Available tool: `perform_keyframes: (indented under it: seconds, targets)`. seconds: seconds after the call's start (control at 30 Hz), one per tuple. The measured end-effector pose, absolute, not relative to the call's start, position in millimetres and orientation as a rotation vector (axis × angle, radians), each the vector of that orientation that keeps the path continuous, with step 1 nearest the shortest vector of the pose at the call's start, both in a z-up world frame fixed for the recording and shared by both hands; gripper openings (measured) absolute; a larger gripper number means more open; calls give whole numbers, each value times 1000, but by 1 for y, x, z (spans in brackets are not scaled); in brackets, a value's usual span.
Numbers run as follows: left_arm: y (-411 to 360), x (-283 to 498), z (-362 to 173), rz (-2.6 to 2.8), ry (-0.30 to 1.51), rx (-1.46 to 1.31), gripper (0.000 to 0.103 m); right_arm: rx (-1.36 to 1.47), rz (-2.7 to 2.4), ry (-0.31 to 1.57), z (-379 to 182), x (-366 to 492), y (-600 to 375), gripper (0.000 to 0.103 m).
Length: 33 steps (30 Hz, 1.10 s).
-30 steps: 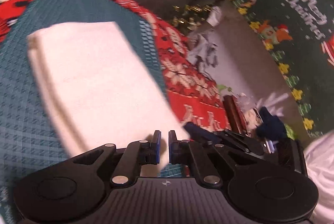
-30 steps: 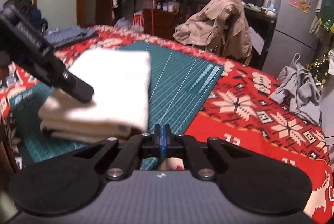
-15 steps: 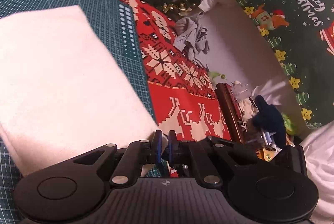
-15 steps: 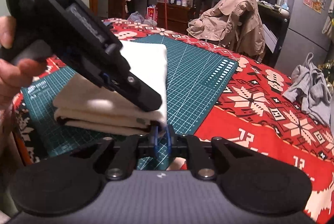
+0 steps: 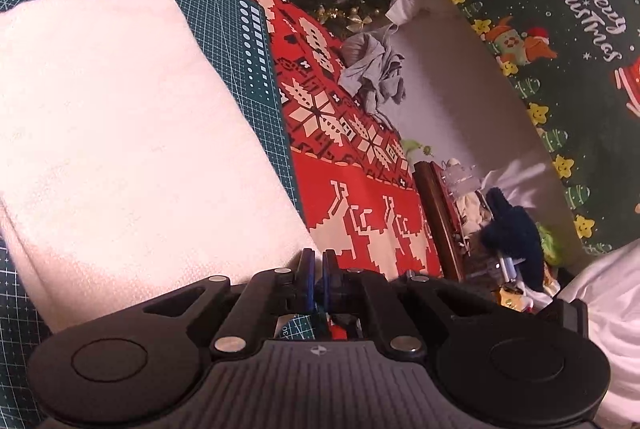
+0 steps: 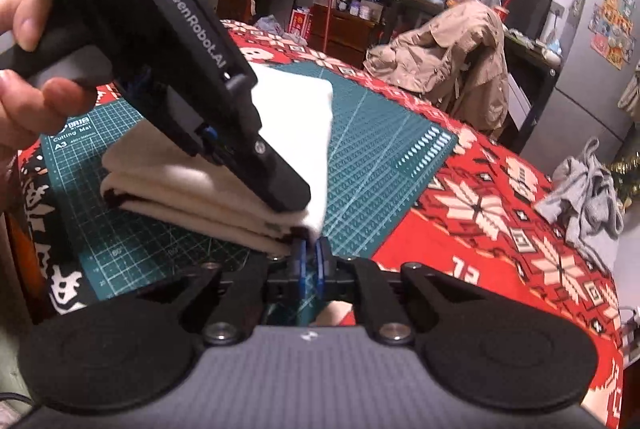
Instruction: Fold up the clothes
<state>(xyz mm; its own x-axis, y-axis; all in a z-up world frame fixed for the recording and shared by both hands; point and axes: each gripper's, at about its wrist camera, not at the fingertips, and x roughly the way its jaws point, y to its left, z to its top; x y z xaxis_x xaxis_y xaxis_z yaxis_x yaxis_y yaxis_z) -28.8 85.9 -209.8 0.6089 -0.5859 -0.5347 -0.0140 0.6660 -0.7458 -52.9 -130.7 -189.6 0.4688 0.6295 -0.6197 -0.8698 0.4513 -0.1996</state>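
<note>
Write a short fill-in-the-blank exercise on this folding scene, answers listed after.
1. The folded white cloth lies on a green cutting ____.
2. The table cover is mostly ____ with a white knit-style pattern.
3. A crumpled ____ garment lies near the table's far edge.
4. The left hand-held gripper rests on the cloth's ____ layer.

Answers: mat; red; grey; top

Black left gripper (image 6: 292, 205), "GenRobot.AI" lettering, blue-padded fingers (image 5: 307, 271), silver screws.
</note>
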Motion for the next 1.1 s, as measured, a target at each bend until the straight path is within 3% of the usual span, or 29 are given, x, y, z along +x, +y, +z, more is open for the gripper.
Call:
perform_keyframes:
  seconds: [0.1, 0.37, 0.57, 1.1]
  targets:
    - [88, -37, -197, -391, 843, -777, 10, -462, 964, 542, -178, -54, -143, 5]
    - [120, -77, -175, -334, 786, -709, 10, -38, 888, 720, -153, -54, -165, 7]
    - [143, -100, -189, -289, 789, -729, 7, 325, 785, 890, -179, -50, -162, 5]
    - [148, -117, -205, -288, 805, -773, 7, 867, 790, 1132, -244, -41, -144, 10]
